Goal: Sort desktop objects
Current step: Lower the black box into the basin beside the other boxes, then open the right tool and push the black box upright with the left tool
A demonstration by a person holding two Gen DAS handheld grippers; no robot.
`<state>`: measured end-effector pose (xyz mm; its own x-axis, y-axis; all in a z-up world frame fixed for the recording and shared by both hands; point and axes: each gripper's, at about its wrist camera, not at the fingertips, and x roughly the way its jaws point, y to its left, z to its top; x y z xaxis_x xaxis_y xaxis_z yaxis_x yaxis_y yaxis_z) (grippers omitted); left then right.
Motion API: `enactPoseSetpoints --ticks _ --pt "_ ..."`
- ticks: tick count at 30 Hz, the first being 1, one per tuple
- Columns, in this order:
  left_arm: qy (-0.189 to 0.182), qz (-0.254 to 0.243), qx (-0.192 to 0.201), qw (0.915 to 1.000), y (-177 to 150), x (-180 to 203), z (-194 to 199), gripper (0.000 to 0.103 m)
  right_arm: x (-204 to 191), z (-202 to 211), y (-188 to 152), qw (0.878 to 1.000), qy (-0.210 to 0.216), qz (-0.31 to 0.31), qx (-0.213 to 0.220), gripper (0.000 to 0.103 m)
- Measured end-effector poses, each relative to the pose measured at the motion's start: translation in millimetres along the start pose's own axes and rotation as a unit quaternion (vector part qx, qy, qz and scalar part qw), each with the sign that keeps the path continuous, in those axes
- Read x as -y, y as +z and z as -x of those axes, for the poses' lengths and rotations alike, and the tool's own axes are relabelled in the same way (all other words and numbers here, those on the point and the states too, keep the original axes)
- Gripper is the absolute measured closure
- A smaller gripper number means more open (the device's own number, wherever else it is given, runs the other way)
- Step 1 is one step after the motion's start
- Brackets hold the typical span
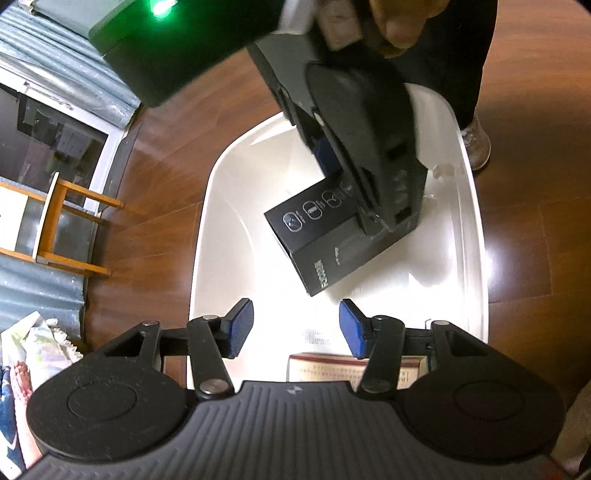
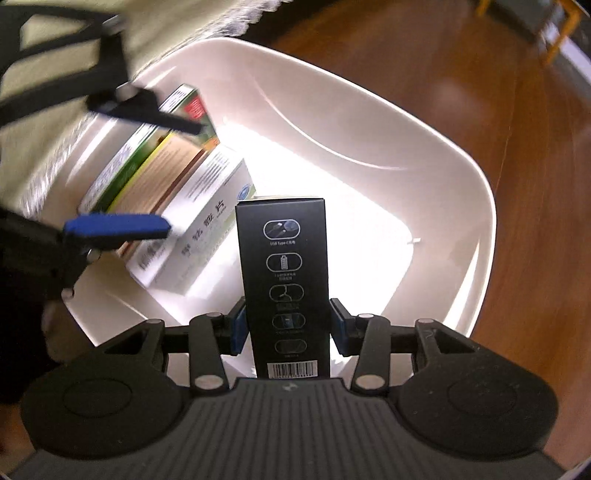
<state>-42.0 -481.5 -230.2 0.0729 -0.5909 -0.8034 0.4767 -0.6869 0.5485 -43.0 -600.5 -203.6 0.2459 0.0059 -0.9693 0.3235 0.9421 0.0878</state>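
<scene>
Blur is met first at the left edge of the right wrist view, where the left gripper (image 2: 147,173) is smeared by motion; its blue pads are seen well apart, with nothing between them. Just right of it, three cartons (image 2: 166,177) are stacked on edge against the left wall of the white tub (image 2: 461,206), their print too soft to be read. At centre, the black box (image 2: 282,280) is pinched between the pads of the right gripper (image 2: 286,325) and held over the tub's floor, which is washed out by glare. In the left wrist view, that box's far end is hidden by the right gripper, and a hand (image 1: 399,22) is cut off at the upper edge. Brown wood floor (image 1: 166,192) is seen around the tub, and a wooden stool (image 1: 62,225) at the left.
</scene>
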Motion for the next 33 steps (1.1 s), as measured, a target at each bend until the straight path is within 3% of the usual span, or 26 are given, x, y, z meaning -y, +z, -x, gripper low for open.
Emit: enactPoseSetpoints --ticks 7,13,21,33 --pt "0.002 0.016 -0.012 0.9998 -10.5 -11.0 -4.8 0.046 17.8 -8.1 9.6 0.994 0.054 -0.095 -0.018 0.062" --pt "0.0 0.019 -0.016 0.9997 -16.4 -9.0 -1.6 0.046 26.6 -21.9 10.6 0.993 0.048 -0.107 -0.028 0.055" --pt "0.004 0.022 -0.02 0.9996 -16.0 -8.5 1.1 0.046 36.3 -26.1 5.5 0.985 0.066 -0.152 -0.04 0.057" --pt "0.0 0.022 -0.034 0.9992 -22.5 -1.1 2.5 0.045 56.4 -25.9 0.4 0.947 0.153 -0.281 -0.023 0.057"
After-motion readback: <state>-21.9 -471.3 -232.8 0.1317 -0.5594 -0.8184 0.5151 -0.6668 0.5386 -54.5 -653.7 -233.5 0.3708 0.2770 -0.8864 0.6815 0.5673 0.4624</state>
